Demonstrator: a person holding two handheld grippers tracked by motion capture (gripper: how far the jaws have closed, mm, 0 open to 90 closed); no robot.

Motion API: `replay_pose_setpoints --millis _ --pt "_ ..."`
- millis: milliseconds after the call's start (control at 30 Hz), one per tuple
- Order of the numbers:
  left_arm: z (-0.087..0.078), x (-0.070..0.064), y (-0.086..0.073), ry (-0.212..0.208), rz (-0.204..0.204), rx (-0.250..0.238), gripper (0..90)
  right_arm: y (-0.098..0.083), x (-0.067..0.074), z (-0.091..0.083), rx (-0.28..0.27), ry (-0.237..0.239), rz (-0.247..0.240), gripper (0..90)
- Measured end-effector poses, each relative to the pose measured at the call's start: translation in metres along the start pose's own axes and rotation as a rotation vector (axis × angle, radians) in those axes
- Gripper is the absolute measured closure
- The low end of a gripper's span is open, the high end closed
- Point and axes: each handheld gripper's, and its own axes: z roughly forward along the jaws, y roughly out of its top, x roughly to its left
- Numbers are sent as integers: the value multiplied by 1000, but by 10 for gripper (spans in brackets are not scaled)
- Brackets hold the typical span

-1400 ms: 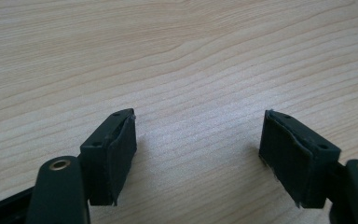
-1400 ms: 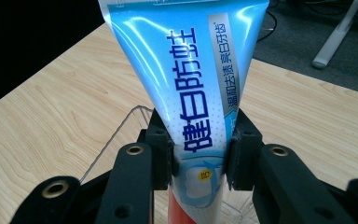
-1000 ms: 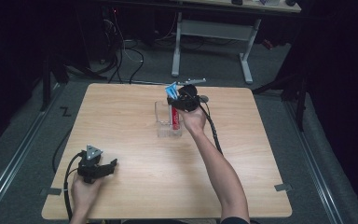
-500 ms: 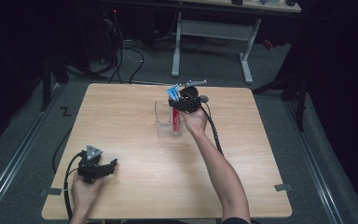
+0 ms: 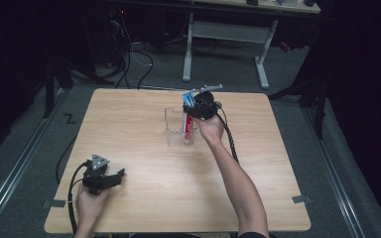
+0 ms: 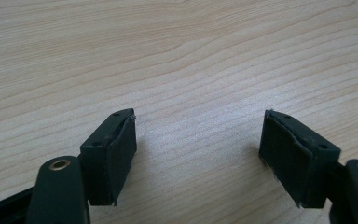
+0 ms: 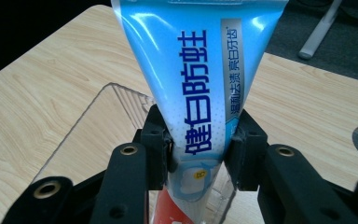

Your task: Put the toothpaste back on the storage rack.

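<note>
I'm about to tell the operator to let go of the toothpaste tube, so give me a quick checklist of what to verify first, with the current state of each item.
1. Right gripper holds the toothpaste tube on both sides: ok, the jaws press its lower part.
2. Tube's lower end is inside the clear container: ok, red end shows through the wall in the high view.
3. Tube's bottom rests on the container floor: cannot tell.
4. Container stands upright on the table: ok.
5. Left gripper is out of the way: ok, open over bare wood near the table's front left.
6. Tube will stay standing once freed: cannot tell.
</note>
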Motion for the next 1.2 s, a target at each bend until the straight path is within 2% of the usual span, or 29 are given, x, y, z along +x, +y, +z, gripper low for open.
replay_pose_setpoints --millis 167,533,900,1200 --pt "0 0 0 0 -1 -1 275 -1 -2 -1 -6 -25 -4 620" --pt "0 0 0 0 -1 0 275 -2 -4 -2 -1 -48 1 546" --pt "0 0 0 0 -2 -1 275 -4 -4 -8 -26 -52 -6 512" --pt "0 0 0 0 -2 -1 275 -6 -9 -26 -57 -29 13 484"
